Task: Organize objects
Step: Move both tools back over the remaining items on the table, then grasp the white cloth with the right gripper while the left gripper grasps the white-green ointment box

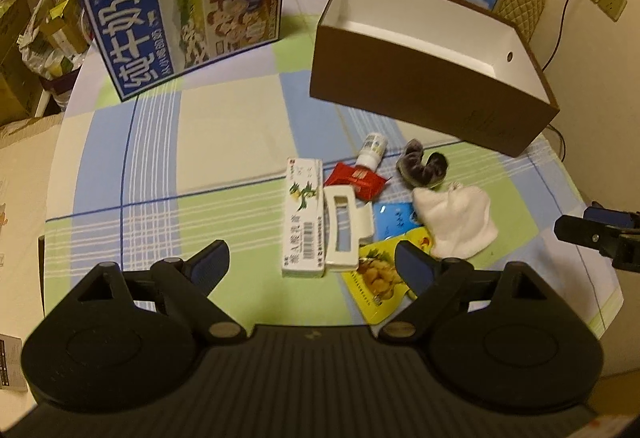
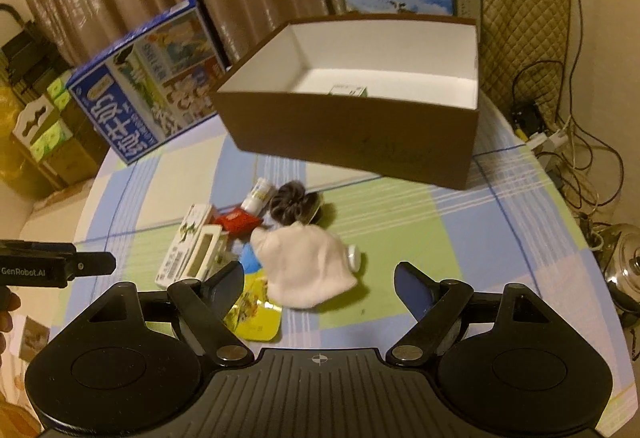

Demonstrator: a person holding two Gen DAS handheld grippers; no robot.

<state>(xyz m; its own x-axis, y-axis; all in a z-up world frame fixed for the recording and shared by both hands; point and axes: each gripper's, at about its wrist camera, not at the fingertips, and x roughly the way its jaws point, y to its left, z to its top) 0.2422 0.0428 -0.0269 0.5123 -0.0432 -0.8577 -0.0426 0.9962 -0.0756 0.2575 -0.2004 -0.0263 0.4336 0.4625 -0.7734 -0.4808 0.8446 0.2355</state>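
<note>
Small-item pile on worktop just ahead of both tongs; open box behind pile, one small carton inside; milk case far left.

Bare desk left-center of the left wrist frame, nothing to snag there. Item pile fills frame center, brown box blocks upper right, blue milk carton stands upper left. Gap between box and carton is passable.

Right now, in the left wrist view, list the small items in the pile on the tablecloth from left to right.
White medicine carton → white hair clip → red packet → grey scrunchie → white cloth. The blue and yellow packets lie underneath, so I leave them out.
</note>
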